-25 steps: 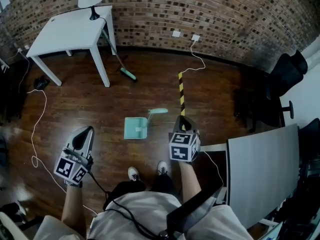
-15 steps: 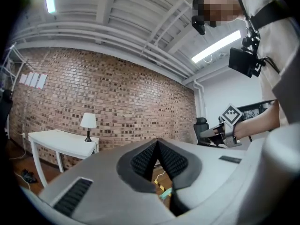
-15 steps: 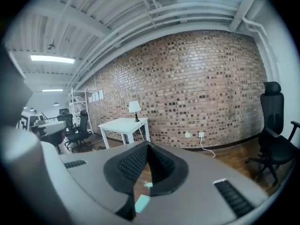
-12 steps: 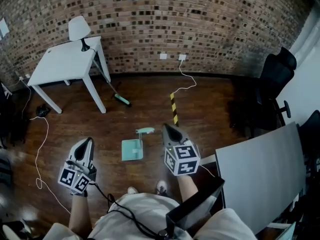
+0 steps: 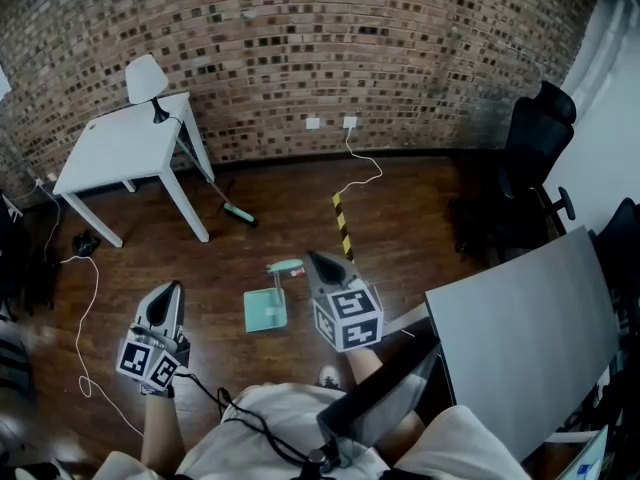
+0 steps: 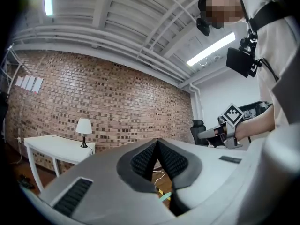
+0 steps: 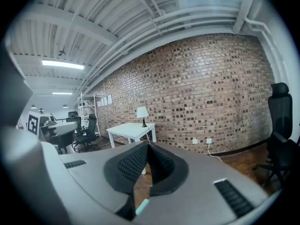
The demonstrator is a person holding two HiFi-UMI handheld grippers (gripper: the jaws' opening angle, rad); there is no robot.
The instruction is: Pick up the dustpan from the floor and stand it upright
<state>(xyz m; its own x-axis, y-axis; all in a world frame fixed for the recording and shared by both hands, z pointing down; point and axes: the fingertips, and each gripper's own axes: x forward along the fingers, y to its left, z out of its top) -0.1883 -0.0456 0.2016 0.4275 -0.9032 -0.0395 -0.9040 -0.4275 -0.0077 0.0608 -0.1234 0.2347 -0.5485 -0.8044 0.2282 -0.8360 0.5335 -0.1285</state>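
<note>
- Bottom centre of the head view: the person's white shirt (image 5: 300, 433) and one shoe (image 5: 328, 376) on the wood floor (image 5: 420, 218).
- The left gripper (image 5: 173, 288), at lower left, is clenched. Its own view shows the ribbed pads meeting with nothing between them.
- The right gripper (image 5: 311, 256), at centre, is clenched and empty too, with its tip pointing toward the upper left.
- The teal dustpan (image 5: 265, 310) sits on the floor between the two grippers, just left of the right one in the frame. Its pan is toward the bottom and its handle end toward the upper right. Neither gripper holds it.
- A grey board (image 5: 520, 338) fills the lower right.
- A white cable (image 5: 82, 318) trails over the floor at the left edge.
- A yellow-black stripe (image 5: 342, 223) is on the floor above the right gripper.
- A broom (image 5: 236, 212) with a teal head leans by the white surface (image 5: 125, 146) at upper left, and a lamp (image 5: 147, 83) stands on that surface.
- A black chair (image 5: 530, 158) stands at the right.
- A brick wall (image 5: 350, 48) with sockets (image 5: 350, 122) runs across the top.
</note>
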